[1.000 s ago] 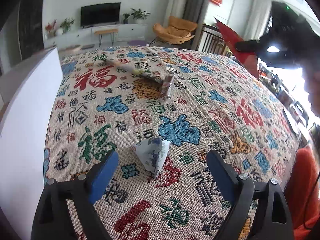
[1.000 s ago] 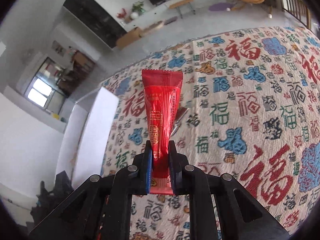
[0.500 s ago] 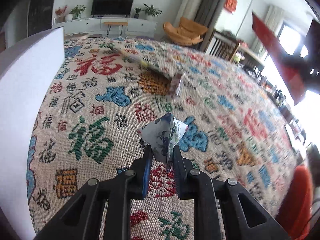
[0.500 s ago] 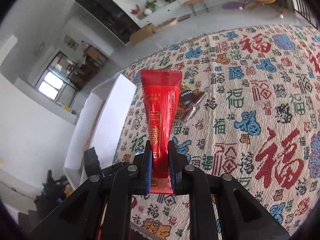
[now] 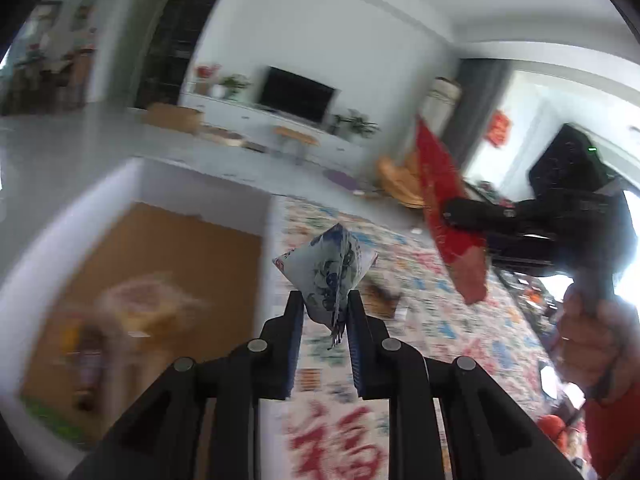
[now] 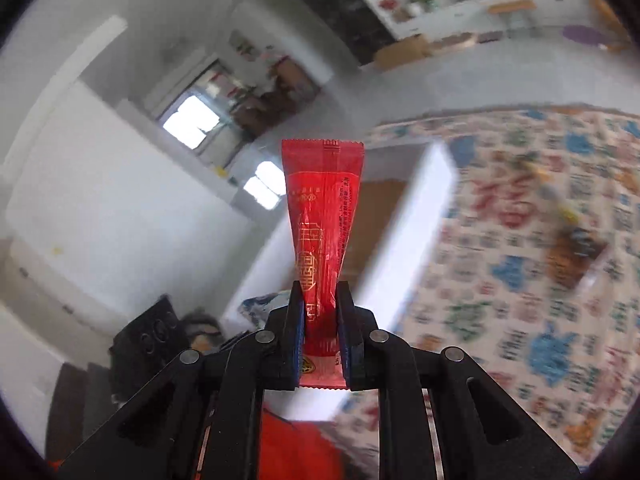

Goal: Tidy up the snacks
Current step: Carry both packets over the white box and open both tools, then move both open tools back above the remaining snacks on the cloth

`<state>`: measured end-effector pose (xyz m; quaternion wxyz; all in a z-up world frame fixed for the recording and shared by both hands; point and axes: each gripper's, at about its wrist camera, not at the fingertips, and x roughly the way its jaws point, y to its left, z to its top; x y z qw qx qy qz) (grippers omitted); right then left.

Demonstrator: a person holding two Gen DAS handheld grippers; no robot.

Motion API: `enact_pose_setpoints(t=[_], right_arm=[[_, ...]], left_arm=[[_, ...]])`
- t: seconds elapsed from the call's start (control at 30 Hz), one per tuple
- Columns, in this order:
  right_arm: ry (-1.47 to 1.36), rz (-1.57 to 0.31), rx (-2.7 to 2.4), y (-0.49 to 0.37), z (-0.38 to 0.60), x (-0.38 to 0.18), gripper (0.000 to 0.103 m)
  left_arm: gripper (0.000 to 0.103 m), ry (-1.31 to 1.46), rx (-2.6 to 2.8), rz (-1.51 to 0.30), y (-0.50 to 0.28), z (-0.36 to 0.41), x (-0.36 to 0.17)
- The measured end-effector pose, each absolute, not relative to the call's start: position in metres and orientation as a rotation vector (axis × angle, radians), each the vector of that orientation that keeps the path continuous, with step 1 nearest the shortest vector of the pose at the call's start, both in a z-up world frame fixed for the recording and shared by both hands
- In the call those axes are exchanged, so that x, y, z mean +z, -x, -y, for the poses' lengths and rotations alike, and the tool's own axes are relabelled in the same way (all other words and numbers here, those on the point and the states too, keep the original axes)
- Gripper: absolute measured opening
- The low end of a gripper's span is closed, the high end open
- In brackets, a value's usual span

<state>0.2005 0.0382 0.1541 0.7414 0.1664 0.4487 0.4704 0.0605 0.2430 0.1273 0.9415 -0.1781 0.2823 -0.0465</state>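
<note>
Blue-white pyramid packet (image 5: 326, 270) and red sachet (image 6: 323, 216), both held aloft.

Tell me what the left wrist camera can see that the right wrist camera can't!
Only the left wrist view shows the TV, the person's hand and blurry snacks lying inside the white box. Only the right wrist view shows the bright window. Both show the red packet shut in the right gripper, the blue-and-white packet in the left gripper, and the patterned tablecloth.
</note>
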Motion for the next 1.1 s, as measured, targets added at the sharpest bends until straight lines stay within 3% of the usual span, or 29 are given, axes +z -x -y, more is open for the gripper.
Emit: enact_pose_setpoints(t=[0.03,0.07,0.1,0.13,0.17,0.27,0.37,0.5,0.6,0.7,0.93,1.1], right_arm=[[-0.365,-0.992,1.067,-0.197,-0.057,0.155,0.020],[-0.365,-1.003,1.102,-0.192,-0.080,0.154,0.022],[-0.363,-1.018,1.126,-0.188,-0.099,0.151,0.036],[-0.362,-1.043,1.154,-0.184,-0.115,0.146,0.069],[-0.362,-1.079,1.180,-0.181,-0.128,0.138,0.077],[-0.359,-1.151,1.181,-0.176,-0.141,0.114,0.076],[-0.247,-1.099,1.075,-0.174,-0.120,0.096,0.076],[0.018,-0.985,0.782,-0.183,-0.055,0.056,0.076],[0.188,-0.933,0.523,-0.192,0.012,0.014,0.076],[0.258,-0.916,0.318,-0.199,0.083,-0.024,0.075],[0.215,-0.906,0.097,-0.192,0.195,-0.062,0.075],[0.107,-0.898,0.086,-0.191,0.207,-0.059,0.075]], left_arm=[[0.033,0.337,-0.001,-0.595,-0.055,-0.261,0.126],[0.054,0.316,0.074,-0.611,-0.050,-0.274,0.125],[0.067,0.303,0.147,-0.621,-0.045,-0.287,0.124],[0.086,0.298,0.211,-0.624,-0.040,-0.297,0.122],[0.088,0.297,0.276,-0.621,-0.033,-0.308,0.121],[0.089,0.320,0.323,-0.620,-0.021,-0.316,0.118],[0.090,0.297,0.337,-0.653,-0.025,-0.298,0.115],[0.090,0.209,0.281,-0.668,-0.040,-0.234,0.116],[0.098,0.158,0.217,-0.667,-0.051,-0.184,0.118],[0.099,0.104,0.163,-0.669,-0.070,-0.136,0.114],[0.099,0.022,0.121,-0.743,-0.107,-0.064,0.088],[0.099,-0.027,0.127,-0.786,-0.122,-0.041,0.069]])
